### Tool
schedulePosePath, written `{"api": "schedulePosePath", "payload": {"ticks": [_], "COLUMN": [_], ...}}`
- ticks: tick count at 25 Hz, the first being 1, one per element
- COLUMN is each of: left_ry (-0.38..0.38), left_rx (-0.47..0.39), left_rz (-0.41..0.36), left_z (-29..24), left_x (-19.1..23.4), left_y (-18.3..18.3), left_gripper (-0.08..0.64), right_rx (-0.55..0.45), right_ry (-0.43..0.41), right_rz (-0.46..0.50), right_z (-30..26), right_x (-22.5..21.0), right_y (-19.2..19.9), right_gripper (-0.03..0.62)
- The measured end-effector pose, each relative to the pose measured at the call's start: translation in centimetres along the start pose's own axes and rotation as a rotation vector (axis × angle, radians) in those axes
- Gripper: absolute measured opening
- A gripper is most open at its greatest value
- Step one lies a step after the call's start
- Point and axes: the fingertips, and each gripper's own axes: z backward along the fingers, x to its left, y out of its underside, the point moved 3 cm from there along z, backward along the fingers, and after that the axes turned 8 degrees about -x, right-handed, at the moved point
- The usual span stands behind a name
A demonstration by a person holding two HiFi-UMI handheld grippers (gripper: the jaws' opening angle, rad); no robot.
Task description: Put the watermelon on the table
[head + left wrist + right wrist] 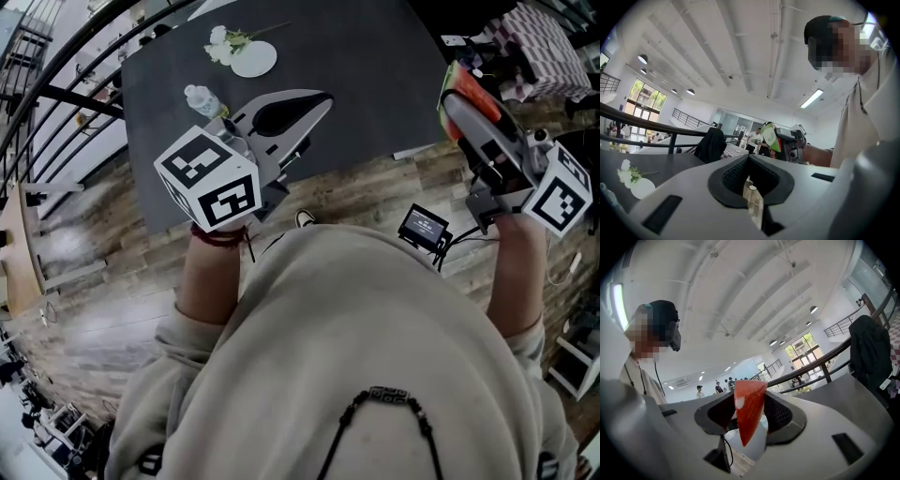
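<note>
Head view first: the right hand-held gripper (464, 111) is pinching the watermelon (457, 86), a thin wedge with a green rind. It's up in the air just off the right edge of the dark counter (366, 56), so it isn't set down yet. The left hand-held gripper (314, 101) hangs over the counter's near side. A small bottle (201, 99) sits just beside it, and a plate (255, 59) with white flowers is farther back.

Left gripper view: the jaws are pressed together at the tips with nothing in them, only floor showing through the gap below. You can see the slice across the way in the other gripper.

Right gripper view: the red wedge (749, 408) sits between the pads, clamped across its flat faces at the wide end, with the point hanging down free.

My guess on handling is that it's light and thin, so weight's no issue. If it's real fruit, the faces would be wet and slippery and the flesh would bruise easily. I'd keep the squeeze gentle and stay on the thick end near the rind, the firmest part. The tip looks like the bit most likely to snap if it hits the counter first.
</note>
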Motion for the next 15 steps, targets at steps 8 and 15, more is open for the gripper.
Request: {"api": "schedulePosePath", "payload": {"ticks": [8,15], "left_ry": [-0.023,-0.049], "left_rx": [-0.022,-0.036], "left_rz": [0.011,0.033], "left_z": [2.8,5.5], "left_x": [1.9,1.9], "left_y": [0.5,0.5], "left_gripper": [0.003,0.003], "right_rx": [0.048,0.097], "right_ry": [-0.044,-0.086], "right_rz": [0.005,-0.011], "right_z": [-4.2,-6.9], "right_x": [0.4,2.1], "right_y": [1.1,1.8], "right_gripper": [0.199,0.199]}}
